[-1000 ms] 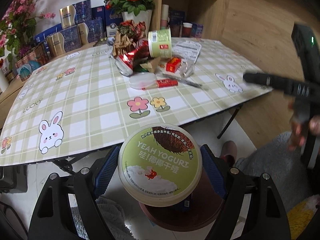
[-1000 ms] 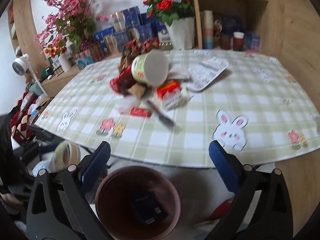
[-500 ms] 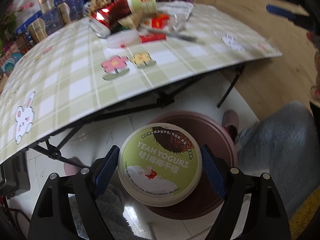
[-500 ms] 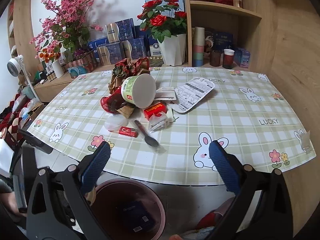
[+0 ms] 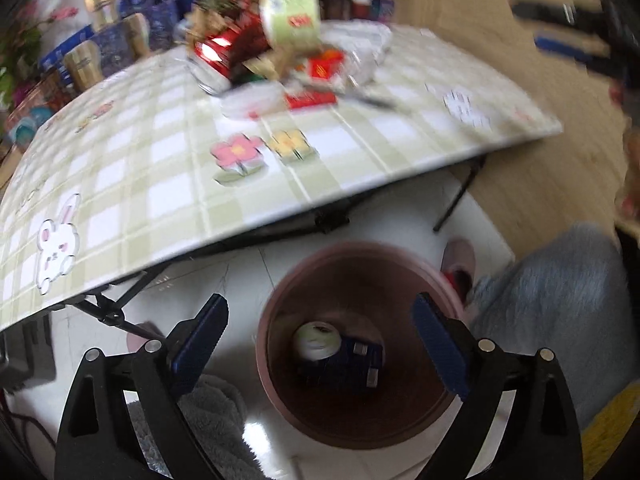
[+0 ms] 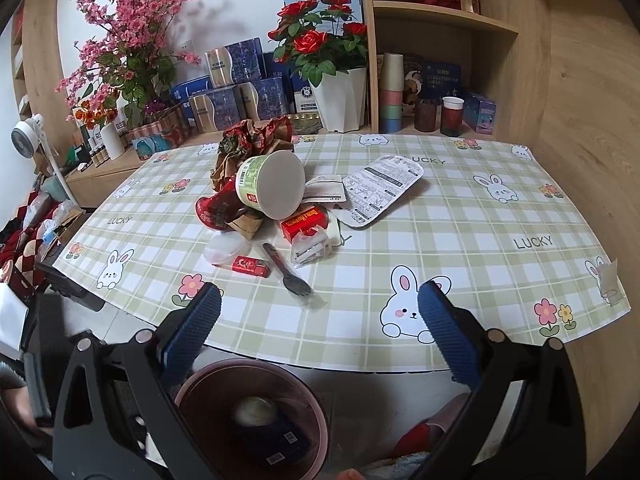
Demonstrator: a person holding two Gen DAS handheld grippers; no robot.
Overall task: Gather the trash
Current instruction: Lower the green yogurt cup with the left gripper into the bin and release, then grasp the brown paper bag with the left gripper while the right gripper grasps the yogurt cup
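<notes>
My left gripper [image 5: 318,306] hangs over the brown round bin [image 5: 360,247] on the floor, its jaws opening with nothing between them. The green yogurt tub [image 5: 318,340] lies inside the bin beside a dark blue box [image 5: 352,364]. My right gripper [image 6: 320,294] is open and empty above the table's near edge, with the same bin [image 6: 240,365] and tub [image 6: 255,410] below it. On the table sits a trash pile: a tipped noodle cup [image 6: 272,188], crumpled red wrappers [image 6: 220,210], a red box [image 6: 304,222], a black fork [image 6: 286,270] and a small red packet [image 6: 250,266].
A printed sheet [image 6: 382,186] lies right of the pile. Potted roses [image 6: 338,92], blue boxes and stacked cups [image 6: 391,96] line the back shelf. The folding table's legs [image 5: 456,200] stand beside the bin. A person's fleece-clad leg [image 5: 552,292] and slipper [image 5: 460,260] are right of it.
The left gripper held the yogurt tub before; its jaws have spread and the tub now lies in the bin. The left view has sunk toward the bin. The right gripper stays open.
</notes>
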